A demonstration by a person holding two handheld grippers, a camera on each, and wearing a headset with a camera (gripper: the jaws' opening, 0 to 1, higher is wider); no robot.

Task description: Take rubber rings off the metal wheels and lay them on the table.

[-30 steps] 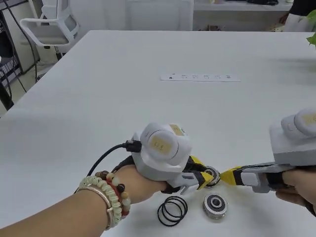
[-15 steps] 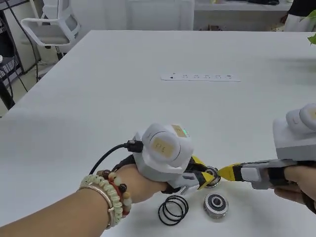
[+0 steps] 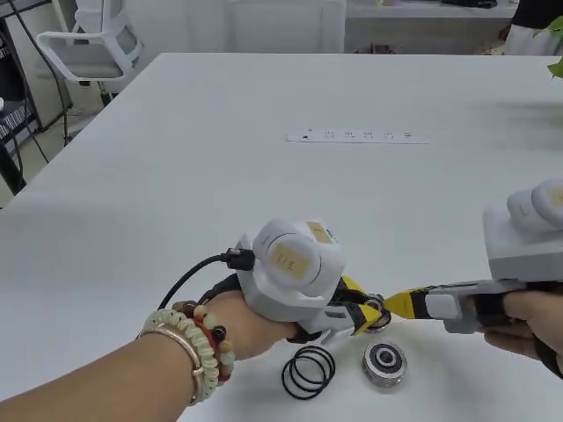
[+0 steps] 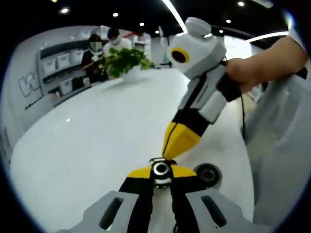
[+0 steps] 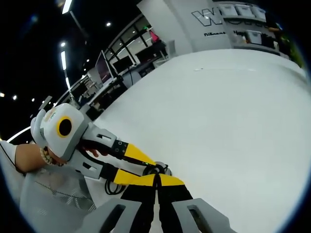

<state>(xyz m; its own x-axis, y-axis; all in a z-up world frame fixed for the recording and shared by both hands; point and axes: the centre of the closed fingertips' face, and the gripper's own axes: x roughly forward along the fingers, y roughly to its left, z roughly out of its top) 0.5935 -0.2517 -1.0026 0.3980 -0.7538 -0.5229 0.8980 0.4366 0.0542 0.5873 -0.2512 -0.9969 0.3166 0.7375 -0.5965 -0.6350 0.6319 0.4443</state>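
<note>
A metal wheel point(image 4: 160, 171) sits clamped in the left claw point(image 3: 366, 316) above the near counter point(image 3: 264, 176). The right claw point(image 3: 398, 306), jaws pressed together, touches its rim. Loose rubber rings point(image 3: 308, 371) and another wheel point(image 3: 384, 363) lie nearer.

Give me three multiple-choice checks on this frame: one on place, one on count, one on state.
1. The loose rings lie: A on the table, left of the free wheel; B atop the free wheel; C in the left gripper.
2. Wheels in the head view: A one; B two; C four.
3. The left gripper is: A open; B shut on rings; C shut on a wheel.
Key: A, the rings rest flat beside the free wheel; B, one is held and one is lying; C, its jaws clamp the wheel.
</note>
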